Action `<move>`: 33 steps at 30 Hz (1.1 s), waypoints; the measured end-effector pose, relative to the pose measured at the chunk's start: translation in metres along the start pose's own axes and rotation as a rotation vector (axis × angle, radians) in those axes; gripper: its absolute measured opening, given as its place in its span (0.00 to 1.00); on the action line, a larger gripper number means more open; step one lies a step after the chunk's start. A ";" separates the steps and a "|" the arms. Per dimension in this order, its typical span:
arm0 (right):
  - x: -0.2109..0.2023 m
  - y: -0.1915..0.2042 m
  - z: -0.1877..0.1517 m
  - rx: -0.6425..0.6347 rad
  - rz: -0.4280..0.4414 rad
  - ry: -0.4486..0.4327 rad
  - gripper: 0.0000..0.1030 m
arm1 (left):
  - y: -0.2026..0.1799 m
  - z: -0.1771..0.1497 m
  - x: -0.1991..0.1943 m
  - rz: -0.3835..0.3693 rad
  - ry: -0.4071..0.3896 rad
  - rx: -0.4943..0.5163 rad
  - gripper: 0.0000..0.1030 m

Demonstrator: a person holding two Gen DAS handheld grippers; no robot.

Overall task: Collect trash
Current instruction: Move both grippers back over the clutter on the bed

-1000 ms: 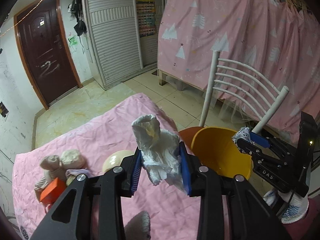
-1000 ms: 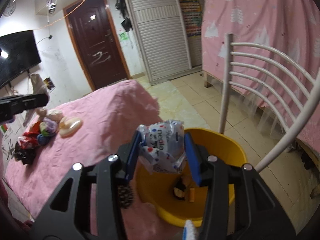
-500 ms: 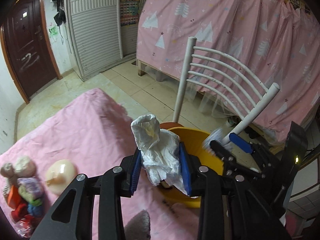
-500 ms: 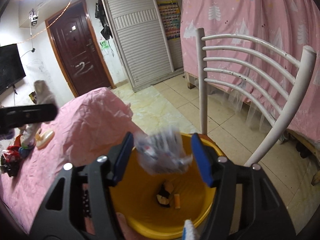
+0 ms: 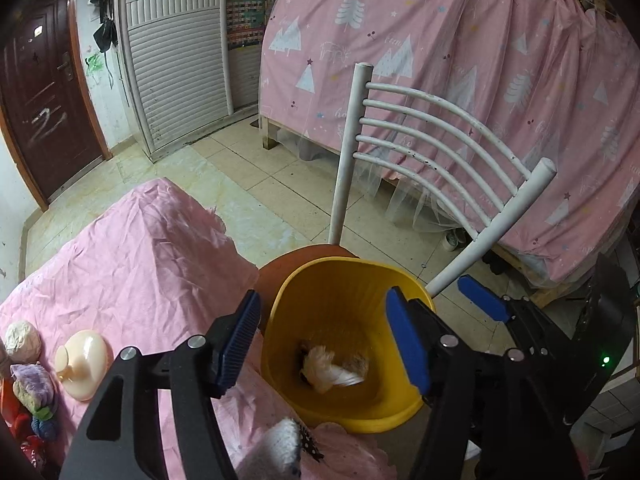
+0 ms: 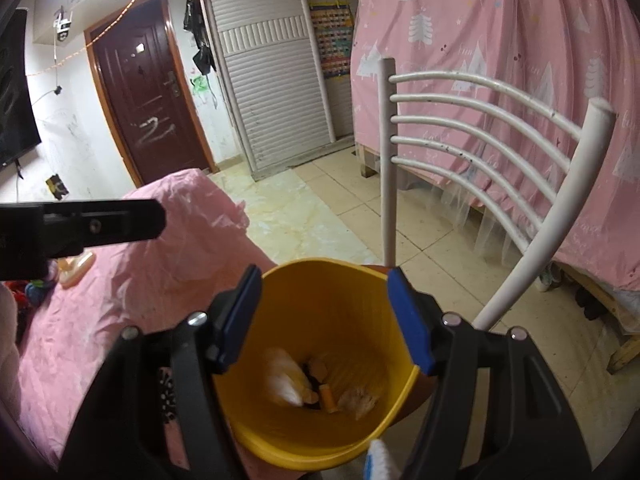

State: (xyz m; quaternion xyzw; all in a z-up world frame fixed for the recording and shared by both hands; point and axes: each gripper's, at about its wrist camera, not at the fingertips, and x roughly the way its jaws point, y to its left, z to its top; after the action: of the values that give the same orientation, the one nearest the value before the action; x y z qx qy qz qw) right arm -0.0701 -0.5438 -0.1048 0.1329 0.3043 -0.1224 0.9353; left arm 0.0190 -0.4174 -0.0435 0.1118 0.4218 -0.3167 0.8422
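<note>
A yellow bin stands on an orange chair seat beside the pink-covered table; it also shows in the right wrist view. My left gripper is open and empty above the bin. My right gripper is open and empty above the bin too, and shows at the right of the left wrist view. White crumpled tissue lies in the bin's bottom with other scraps; the right wrist view shows the tissue and the scraps.
The white chair back rises just behind the bin. The pink table holds a cream suction-cup object and small plush toys at the left. A pink curtain hangs behind.
Both grippers opened over the bin. The white tissue dropped from my left gripper and the printed wrapper from my right; both now lie in the bin. Both grippers moved closer over it.
</note>
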 end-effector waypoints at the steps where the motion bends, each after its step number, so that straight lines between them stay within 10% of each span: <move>1: -0.003 0.002 0.001 -0.009 -0.010 -0.004 0.64 | 0.002 -0.001 -0.002 0.002 -0.004 -0.003 0.55; 33: -0.047 0.176 0.020 -0.395 -0.034 -0.106 0.84 | 0.164 -0.079 -0.137 0.212 -0.228 -0.220 0.65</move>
State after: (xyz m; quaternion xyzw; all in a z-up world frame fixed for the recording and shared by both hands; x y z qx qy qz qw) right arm -0.0416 -0.3785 -0.0303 -0.0648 0.2749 -0.0830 0.9557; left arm 0.0109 -0.1941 0.0014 0.0265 0.3413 -0.1887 0.9204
